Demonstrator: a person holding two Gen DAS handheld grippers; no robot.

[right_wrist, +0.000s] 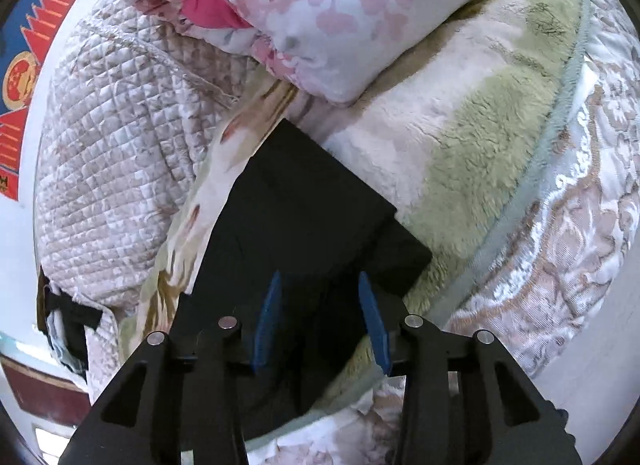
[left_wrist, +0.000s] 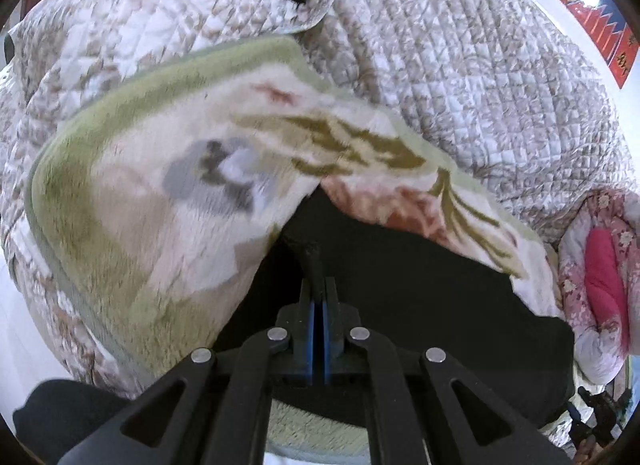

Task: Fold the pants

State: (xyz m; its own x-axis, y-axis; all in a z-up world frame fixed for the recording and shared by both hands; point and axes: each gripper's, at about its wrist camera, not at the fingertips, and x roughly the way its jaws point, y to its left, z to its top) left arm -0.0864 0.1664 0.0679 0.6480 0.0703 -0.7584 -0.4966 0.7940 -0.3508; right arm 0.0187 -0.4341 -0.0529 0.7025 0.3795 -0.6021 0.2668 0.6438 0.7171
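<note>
The black pants (right_wrist: 304, 201) are found lying on a plush blanket (right_wrist: 480, 145) with green borders and a flower print, which is spread over a bed. In the right wrist view the pants are seen partly folded, with straight edges and a squared corner toward the far end.

The left gripper (left_wrist: 319, 285) is seen with its jaws pressed together, and a pinch of black cloth from the pants is held between the tips and drawn up into a small peak. In that view part of the blanket is seen bunched up just behind the pants, and its image is blurred.

The right gripper (right_wrist: 320, 285) is seen with its jaws apart, the blue pads (right_wrist: 374, 321) standing over the near end of the pants. No cloth is pressed between them; whether the tips touch the cloth cannot be told.

A quilted cover (left_wrist: 480, 77) in beige and white is noted behind the blanket. A pink flowered quilt (right_wrist: 340, 13) is noted resting on the blanket's far end. A red and blue poster (right_wrist: 24, 77) is seen on the white wall.
</note>
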